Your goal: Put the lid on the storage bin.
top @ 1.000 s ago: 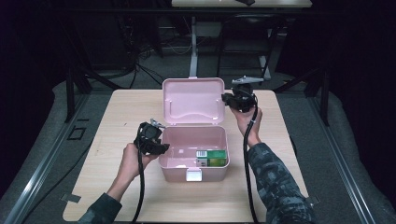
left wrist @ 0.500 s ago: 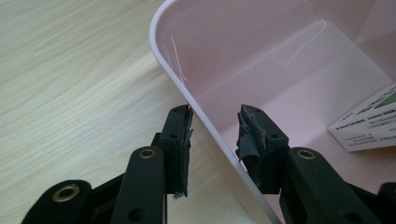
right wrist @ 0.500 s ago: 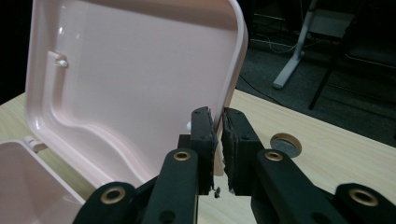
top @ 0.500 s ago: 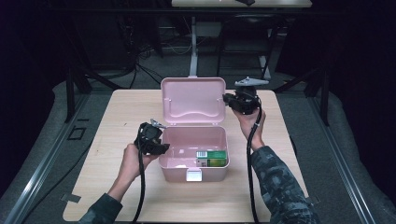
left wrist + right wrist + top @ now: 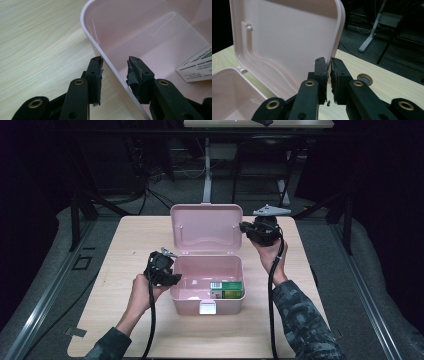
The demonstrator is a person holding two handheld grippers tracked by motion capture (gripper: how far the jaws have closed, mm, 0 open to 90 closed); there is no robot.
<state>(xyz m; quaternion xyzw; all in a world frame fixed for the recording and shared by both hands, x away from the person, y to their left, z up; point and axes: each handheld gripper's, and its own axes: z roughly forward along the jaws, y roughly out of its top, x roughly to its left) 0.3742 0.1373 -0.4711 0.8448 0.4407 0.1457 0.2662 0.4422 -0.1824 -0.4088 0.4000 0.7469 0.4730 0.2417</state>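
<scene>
pale wooden table [image 5: 125, 245] in a dark room; left jaws straddle the pink box [image 5: 120, 32] wall, right jaws pinch its lid [image 5: 287, 37].

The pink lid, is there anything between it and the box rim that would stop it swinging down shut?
Probably yes. The left gripper straddles the left wall of the pink box, one jaw inside and one outside, so it sits in the lid's closing path. The green carton lies low inside, below the rim. The right gripper pinches the lid's edge.
</scene>
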